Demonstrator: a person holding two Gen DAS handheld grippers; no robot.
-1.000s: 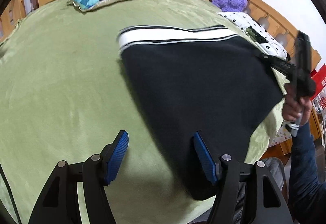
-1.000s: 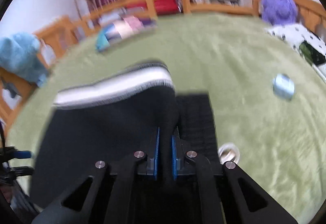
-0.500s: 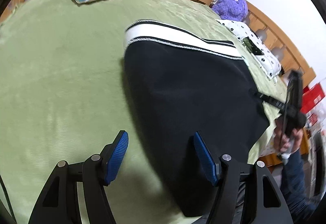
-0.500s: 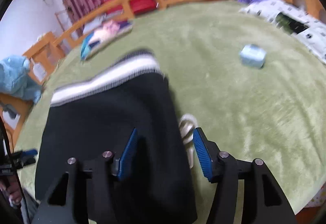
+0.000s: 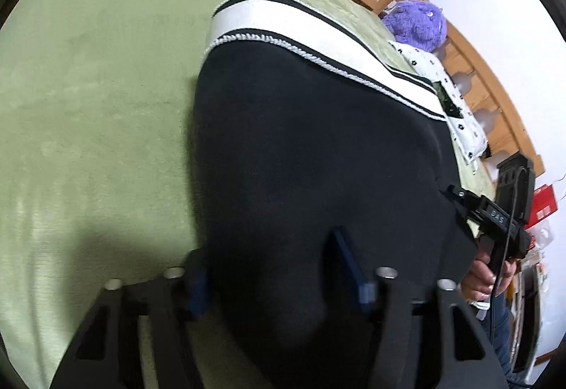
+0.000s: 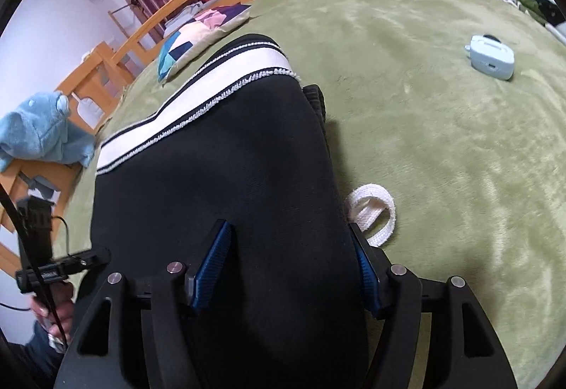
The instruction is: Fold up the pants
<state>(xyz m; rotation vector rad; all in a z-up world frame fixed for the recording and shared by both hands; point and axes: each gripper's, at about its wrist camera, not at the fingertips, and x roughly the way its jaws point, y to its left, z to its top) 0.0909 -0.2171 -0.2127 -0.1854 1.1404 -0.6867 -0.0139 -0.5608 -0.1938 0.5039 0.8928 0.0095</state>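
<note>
Black pants folded on the green bed, both tongs low over the near edge.

The pants (image 5: 318, 148) lie flat on the green blanket (image 5: 88, 106), white striped waistband (image 6: 198, 98) on the far side, a white drawstring loop (image 6: 371, 208) poking out at the right edge. The left tongs (image 5: 272, 268) have just been closing, with the cloth's near left corner between the blue pads; whether they pinch it I cannot tell. The right tongs (image 6: 290, 265) have just been opening and stand released, straddling the right edge. The right tool's body carries small white lettering, too blurred to read. A patchwork pillow (image 6: 198, 35) sits beyond the waistband.
</note>
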